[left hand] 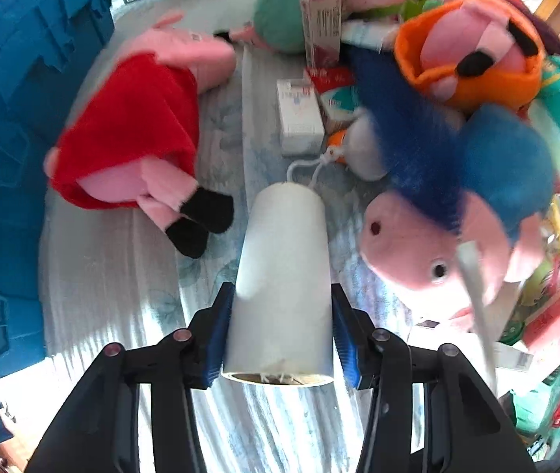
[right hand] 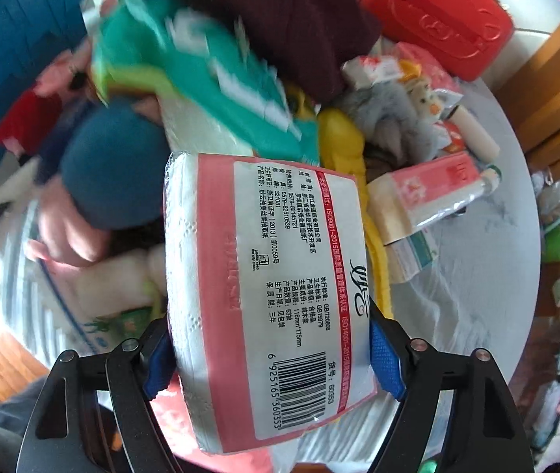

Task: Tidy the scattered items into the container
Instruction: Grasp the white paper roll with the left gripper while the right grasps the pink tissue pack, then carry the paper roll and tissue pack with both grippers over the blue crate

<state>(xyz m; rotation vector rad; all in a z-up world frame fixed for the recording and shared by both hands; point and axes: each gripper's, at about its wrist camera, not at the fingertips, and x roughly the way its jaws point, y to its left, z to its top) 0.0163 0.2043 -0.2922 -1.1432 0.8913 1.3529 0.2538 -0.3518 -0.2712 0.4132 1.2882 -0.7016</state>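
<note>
Left gripper pinches our white tube beside the red-dressed pig toy; right gripper clamps a tissue pack.

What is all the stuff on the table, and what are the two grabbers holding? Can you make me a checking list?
Surface: table under a pale cloth with faint floral print.
Job's things: white roll and pink tissue pack, each gripped; blue container at the left edge.
Clutter: pig plush in red dress, pig plush in blue, pig plush in orange hood, white box, grey plush, red plastic case, more packets heaped together.
Grippers: left hand-held gripper shut on the roll; right hand-held gripper shut on the tissue pack.
Cables: nothing seen; only a white string by the roll.
Surroundings: wooden furniture beyond the table.
</note>
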